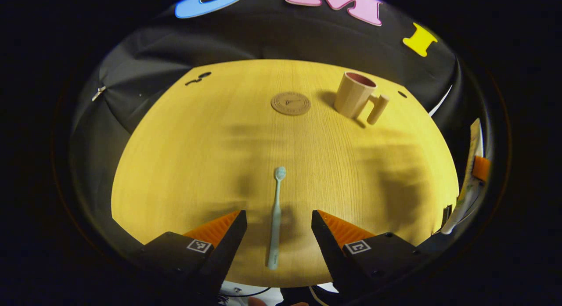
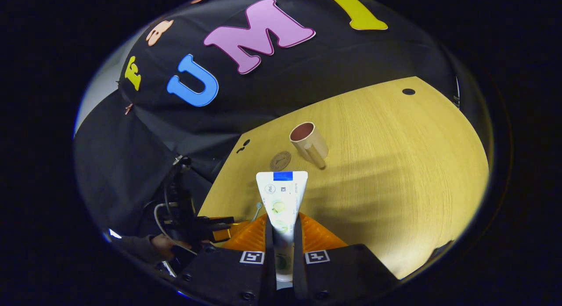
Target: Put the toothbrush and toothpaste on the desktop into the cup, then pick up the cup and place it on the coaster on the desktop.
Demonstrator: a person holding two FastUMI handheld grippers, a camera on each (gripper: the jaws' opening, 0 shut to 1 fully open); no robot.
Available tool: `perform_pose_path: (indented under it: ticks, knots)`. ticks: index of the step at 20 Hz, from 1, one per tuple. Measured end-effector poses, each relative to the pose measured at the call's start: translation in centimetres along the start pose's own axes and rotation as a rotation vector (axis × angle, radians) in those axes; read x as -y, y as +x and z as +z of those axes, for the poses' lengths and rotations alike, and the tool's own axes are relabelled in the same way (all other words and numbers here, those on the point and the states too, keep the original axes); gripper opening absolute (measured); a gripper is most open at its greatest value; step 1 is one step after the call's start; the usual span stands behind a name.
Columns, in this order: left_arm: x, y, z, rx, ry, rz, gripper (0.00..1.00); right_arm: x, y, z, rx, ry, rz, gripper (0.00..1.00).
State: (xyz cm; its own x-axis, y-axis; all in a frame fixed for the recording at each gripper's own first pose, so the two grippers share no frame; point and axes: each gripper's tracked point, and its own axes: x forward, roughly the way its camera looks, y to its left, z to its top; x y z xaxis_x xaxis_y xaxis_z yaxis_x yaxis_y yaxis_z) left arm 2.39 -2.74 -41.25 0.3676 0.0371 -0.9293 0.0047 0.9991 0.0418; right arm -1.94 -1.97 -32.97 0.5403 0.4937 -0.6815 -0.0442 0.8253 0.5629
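Note:
A pale green toothbrush (image 1: 274, 218) lies flat on the wooden table (image 1: 189, 165), head pointing away. My left gripper (image 1: 278, 213) is open, low over the table, with one finger on each side of the handle and not touching it. My right gripper (image 2: 283, 225) is shut on a white toothpaste tube (image 2: 282, 196) and holds it in the air, flat end forward. The beige cup (image 1: 353, 94) stands upright at the far right, its handle toward me. The round brown coaster (image 1: 290, 103) lies left of it. In the right gripper view the cup (image 2: 308, 143) and coaster (image 2: 280, 160) sit beyond the tube.
The tube in the right gripper (image 1: 472, 174) hangs off the table's right edge. A hand (image 2: 162, 243) holds the left gripper (image 2: 215, 229) at the table's near-left corner. Small dark holes (image 1: 402, 94) mark the far table corners.

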Motion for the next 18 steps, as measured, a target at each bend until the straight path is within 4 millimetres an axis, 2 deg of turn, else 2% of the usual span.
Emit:
perform_pose_path:
  ticks: [4, 6, 7, 8, 10, 12, 13, 16, 18]
  knots:
    - [-0.2, 2.0, -1.2, -0.098, 0.007, 0.043, 0.93, 0.4, -0.3, 3.0, 0.058, 0.002, 0.033, 0.18]
    - [0.1, 2.8, -3.4, -0.201, -0.008, 0.035, 0.91, 0.7, -0.2, 4.2, 0.075, -0.001, 0.041, 0.19]
    - [0.2, 1.4, -2.0, -0.158, -0.017, 0.037, 0.88, 0.9, -0.1, 4.7, 0.086, 0.003, 0.047, 0.19]
    - [0.3, 3.0, -2.4, -0.166, -0.008, 0.039, 0.83, 0.9, 0.0, 4.9, 0.088, 0.007, 0.056, 0.18]
    - [0.5, 3.1, -2.0, -0.169, -0.003, 0.037, 0.75, 1.4, 0.3, 5.1, 0.088, 0.015, 0.061, 0.18]
    - [0.9, 3.4, -1.7, -0.192, 0.018, 0.026, 0.73, 1.9, 0.6, 5.2, 0.081, 0.007, 0.064, 0.19]
    - [1.0, 3.2, -1.8, -0.216, 0.024, 0.029, 0.69, 2.2, 0.8, 5.2, 0.078, 0.007, 0.065, 0.18]
    - [1.6, 3.1, -2.3, -0.259, 0.031, 0.041, 0.19, 2.7, 0.7, 5.7, 0.088, 0.035, 0.077, 0.18]
    - [1.7, 3.2, -1.8, -0.230, 0.045, 0.031, 0.13, 3.0, 0.6, 6.3, 0.100, 0.048, 0.079, 0.18]
